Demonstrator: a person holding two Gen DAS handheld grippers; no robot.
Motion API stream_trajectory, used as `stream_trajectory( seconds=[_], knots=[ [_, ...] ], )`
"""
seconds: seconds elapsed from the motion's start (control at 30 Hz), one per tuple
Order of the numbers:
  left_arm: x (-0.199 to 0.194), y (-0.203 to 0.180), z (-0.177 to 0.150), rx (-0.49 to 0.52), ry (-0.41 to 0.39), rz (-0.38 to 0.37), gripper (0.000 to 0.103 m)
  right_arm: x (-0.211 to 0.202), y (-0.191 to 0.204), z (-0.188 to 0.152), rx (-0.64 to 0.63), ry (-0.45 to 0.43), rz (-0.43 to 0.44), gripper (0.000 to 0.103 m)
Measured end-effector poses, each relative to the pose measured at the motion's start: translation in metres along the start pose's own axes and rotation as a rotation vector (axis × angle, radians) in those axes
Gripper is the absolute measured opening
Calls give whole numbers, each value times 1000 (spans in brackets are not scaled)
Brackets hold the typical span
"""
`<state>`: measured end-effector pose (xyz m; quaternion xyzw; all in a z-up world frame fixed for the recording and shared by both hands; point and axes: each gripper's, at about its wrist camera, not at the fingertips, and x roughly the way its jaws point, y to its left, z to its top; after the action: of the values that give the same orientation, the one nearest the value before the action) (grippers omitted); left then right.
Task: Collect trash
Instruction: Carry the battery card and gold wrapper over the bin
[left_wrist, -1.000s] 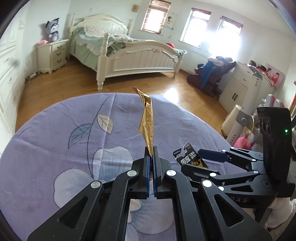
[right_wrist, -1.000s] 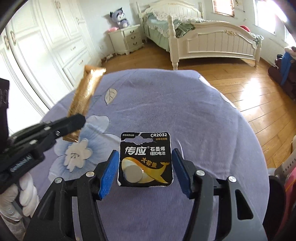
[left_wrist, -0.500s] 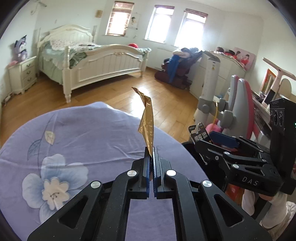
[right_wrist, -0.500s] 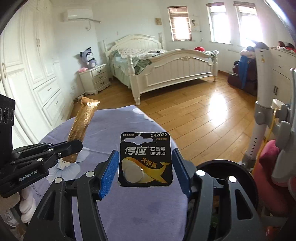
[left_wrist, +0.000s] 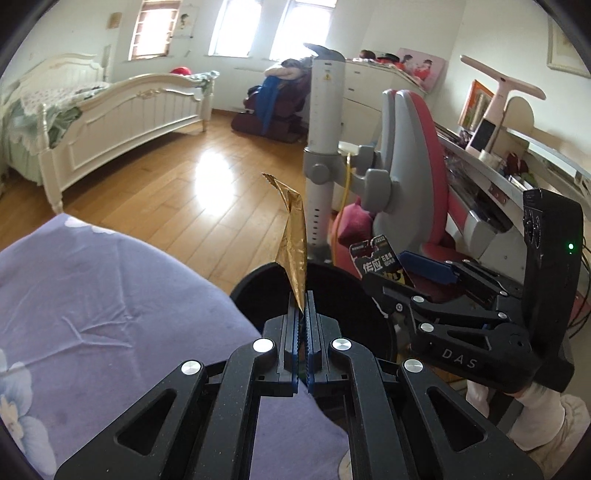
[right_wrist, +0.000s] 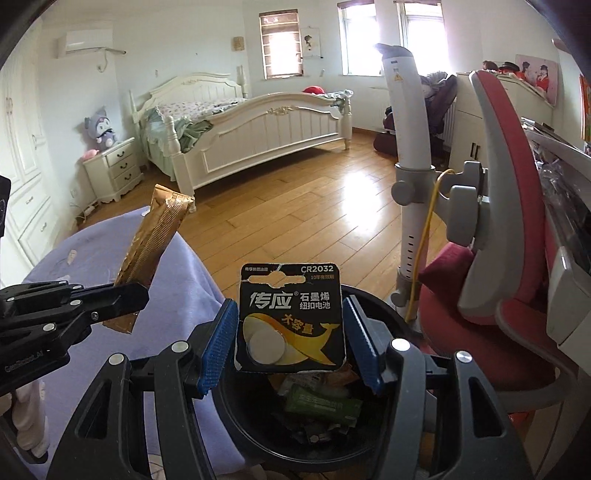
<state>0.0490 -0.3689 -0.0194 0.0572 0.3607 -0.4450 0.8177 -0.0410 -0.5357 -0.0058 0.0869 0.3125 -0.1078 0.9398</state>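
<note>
Over black bin (right_wrist: 258, 435): left tongs (left_wrist: 303, 314) pinch gold wrapper (left_wrist: 293, 240); right tongs (right_wrist: 290, 334) clamp battery card (right_wrist: 291, 317).

Gold wrapper (right_wrist: 155, 243), black battery card (right_wrist: 291, 317) with yellow whale and white print, black bin (right_wrist: 373, 306), lilac floral cloth (left_wrist: 110, 295), blue gripper pads (right_wrist: 218, 343), red-grey chair (left_wrist: 417, 147), cream bed (right_wrist: 266, 129)

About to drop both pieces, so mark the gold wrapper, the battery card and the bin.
gold wrapper (left_wrist: 295, 240), left wrist view, mid strip.
battery card (right_wrist: 291, 321), right wrist view, printed face.
bin (right_wrist: 373, 306), right wrist view, far rim.
</note>
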Motion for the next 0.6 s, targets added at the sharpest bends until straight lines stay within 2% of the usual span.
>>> stream_trajectory(
  seconds=[0.27, 0.6],
  knots=[
    [41, -19, 3, 29, 61, -11, 4, 10, -25, -16, -22, 22, -87, 58],
    [72, -22, 2, 43, 122, 3, 4, 22, -40, -22, -31, 50, -109, 58]
  ],
)
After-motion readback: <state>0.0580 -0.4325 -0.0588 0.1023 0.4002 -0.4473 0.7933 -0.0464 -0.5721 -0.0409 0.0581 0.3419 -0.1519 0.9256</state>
